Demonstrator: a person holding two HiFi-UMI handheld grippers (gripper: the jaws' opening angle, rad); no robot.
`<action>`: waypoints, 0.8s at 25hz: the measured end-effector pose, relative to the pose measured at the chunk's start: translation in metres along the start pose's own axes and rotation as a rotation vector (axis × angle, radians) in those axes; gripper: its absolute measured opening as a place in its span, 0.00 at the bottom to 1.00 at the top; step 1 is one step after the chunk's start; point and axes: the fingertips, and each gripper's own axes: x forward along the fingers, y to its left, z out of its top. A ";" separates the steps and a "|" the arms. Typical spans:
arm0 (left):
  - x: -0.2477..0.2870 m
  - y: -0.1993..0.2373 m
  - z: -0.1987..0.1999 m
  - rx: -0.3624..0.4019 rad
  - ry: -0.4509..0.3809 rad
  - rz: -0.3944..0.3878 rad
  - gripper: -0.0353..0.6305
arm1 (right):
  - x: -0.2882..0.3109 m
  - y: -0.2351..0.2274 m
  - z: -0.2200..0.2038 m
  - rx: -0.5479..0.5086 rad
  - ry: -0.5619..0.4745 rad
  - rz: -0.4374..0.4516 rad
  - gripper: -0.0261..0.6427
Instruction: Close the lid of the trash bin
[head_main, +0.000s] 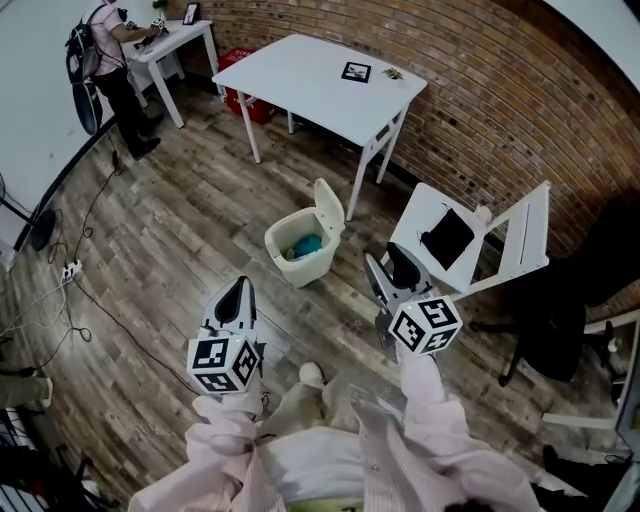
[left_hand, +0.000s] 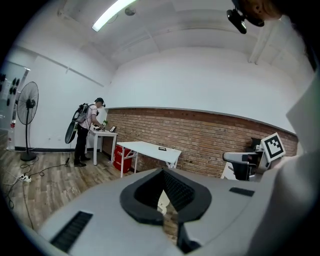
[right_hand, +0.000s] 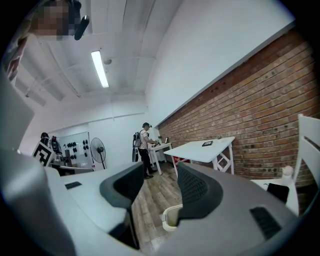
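A cream trash bin (head_main: 300, 250) stands on the wood floor, its lid (head_main: 329, 208) upright and open, with something teal inside. My left gripper (head_main: 239, 289) is shut with nothing in it and hovers short of the bin, to its near left. My right gripper (head_main: 388, 270) is open and empty, to the bin's near right. In the left gripper view the gripper (left_hand: 162, 172) has its tips together, and a bit of the bin (left_hand: 162, 201) shows through the pads. In the right gripper view the gripper (right_hand: 161, 170) stands wide, with the bin's rim (right_hand: 171, 216) low between its jaws.
A white table (head_main: 330, 75) stands behind the bin against the brick wall. A white folding chair (head_main: 470, 240) carrying a black item is at the right, close to my right gripper. A person (head_main: 110, 60) stands at a desk far left. Cables (head_main: 70, 270) lie on the floor at the left.
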 end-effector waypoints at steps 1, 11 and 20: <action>0.002 0.002 0.000 -0.003 0.001 0.000 0.04 | 0.002 -0.001 -0.001 0.003 0.005 -0.004 0.33; 0.031 0.028 -0.009 -0.055 0.033 0.029 0.04 | 0.044 -0.022 -0.018 0.017 0.067 -0.013 0.33; 0.101 0.059 -0.019 -0.111 0.102 0.061 0.04 | 0.124 -0.058 -0.044 0.058 0.162 0.006 0.33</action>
